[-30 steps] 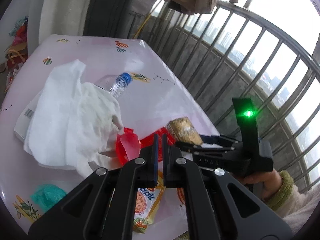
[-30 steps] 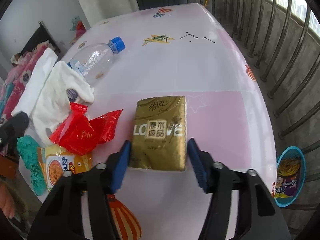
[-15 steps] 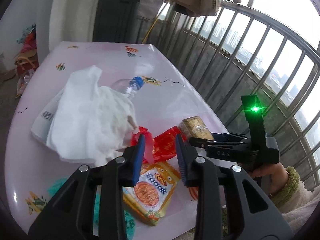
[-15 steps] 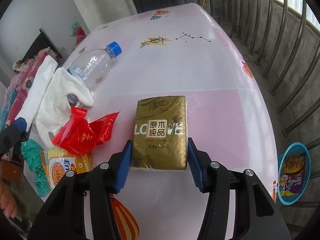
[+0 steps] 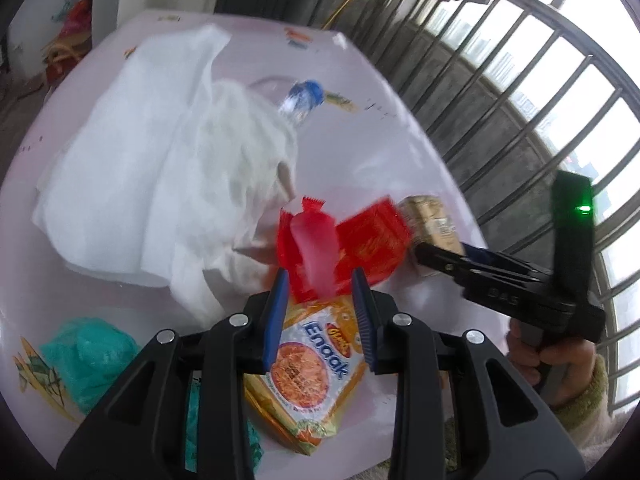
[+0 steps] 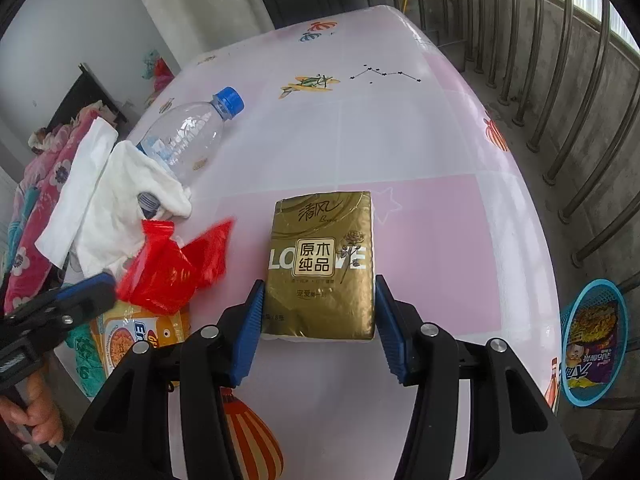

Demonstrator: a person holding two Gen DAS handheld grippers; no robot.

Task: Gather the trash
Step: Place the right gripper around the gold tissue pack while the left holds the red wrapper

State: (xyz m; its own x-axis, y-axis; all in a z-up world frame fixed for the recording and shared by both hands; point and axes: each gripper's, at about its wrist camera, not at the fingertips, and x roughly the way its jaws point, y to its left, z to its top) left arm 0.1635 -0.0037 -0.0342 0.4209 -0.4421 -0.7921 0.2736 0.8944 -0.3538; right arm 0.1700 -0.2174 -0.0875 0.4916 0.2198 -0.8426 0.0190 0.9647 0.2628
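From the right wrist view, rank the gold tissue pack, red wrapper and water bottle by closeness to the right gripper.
1. gold tissue pack: between the right gripper fingers.
2. red wrapper: left of the pack.
3. water bottle: far left, lying down, partly under white tissue.

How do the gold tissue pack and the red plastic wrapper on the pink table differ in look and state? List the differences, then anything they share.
The gold tissue pack is a neat, flat block; the red wrapper is crumpled and irregular. The pack is opaque with printed lettering; the wrapper is shiny and translucent. The pack's near end sits between the right gripper's pads; the wrapper lies just beyond the left gripper's opening jaws, ungripped. Both lie on the table.
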